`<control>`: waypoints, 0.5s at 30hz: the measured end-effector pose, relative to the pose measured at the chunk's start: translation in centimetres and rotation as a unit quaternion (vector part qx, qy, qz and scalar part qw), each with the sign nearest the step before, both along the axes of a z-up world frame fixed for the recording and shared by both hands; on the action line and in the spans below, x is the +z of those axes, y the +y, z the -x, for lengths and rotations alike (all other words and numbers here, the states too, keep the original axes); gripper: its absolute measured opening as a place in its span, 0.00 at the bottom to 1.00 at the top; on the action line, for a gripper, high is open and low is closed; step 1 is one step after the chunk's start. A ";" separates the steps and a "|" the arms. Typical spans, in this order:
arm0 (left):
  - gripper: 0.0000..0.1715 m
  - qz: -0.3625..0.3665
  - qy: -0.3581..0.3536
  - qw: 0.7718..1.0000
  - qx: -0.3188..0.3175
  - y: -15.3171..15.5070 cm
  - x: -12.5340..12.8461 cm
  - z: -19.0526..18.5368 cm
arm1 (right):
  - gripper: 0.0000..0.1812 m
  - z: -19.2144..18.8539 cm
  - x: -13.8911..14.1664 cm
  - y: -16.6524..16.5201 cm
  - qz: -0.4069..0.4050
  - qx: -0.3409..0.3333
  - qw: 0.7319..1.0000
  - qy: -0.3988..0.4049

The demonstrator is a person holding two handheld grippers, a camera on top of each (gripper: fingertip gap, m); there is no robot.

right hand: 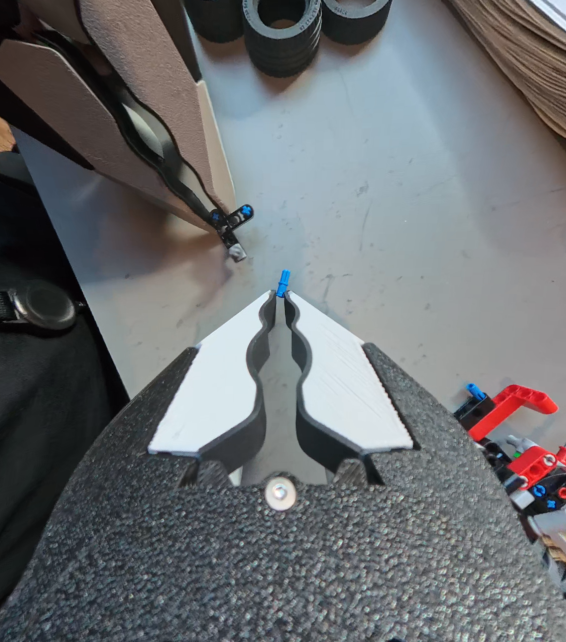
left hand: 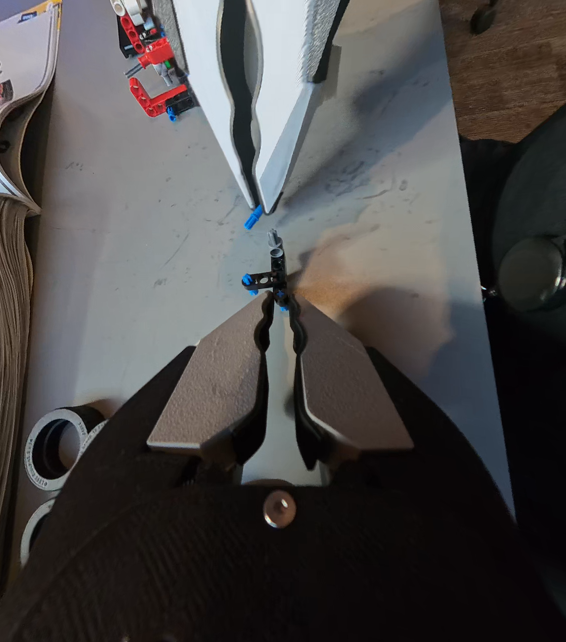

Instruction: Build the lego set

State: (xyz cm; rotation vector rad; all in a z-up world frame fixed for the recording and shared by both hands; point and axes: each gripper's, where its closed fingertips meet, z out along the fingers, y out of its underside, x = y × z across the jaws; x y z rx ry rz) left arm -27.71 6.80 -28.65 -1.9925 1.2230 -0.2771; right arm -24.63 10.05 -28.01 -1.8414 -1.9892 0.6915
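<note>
Left claw [left hand: 278, 301]: clamped on black piece [left hand: 267, 278], held above the table [left hand: 118, 243].
Right claw [right hand: 278, 293]: clamped on blue pin [right hand: 283, 282], tip just beside that piece.
Tyres [right hand: 281, 38]: near table edge.

I see a black T-shaped piece [left hand: 272, 278] with blue pins, gripped above the table; a blue pin [right hand: 282, 283] points toward it, just apart.

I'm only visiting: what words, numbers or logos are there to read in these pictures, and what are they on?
Black tyres: raised lettering runs round the grey sidewall, too small and curved to read with certainty.
Open instruction booklet: a small blue mark near the page top, too blurred to read; the rest visible is a printed picture.
Nothing else in either view shows any writing.
</note>
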 end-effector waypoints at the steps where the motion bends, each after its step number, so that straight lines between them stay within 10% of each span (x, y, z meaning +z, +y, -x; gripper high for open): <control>1: 0.03 0.006 -0.004 1.000 0.006 0.0 0.0 0.0 | 0.02 -0.1 0.2 -0.1 0.003 0.000 1.000 0.006; 15: 0.10 0.028 -0.013 0.999 0.041 0.4 0.1 0.1 | 0.02 0.1 2.5 -0.8 0.049 -0.008 0.997 0.056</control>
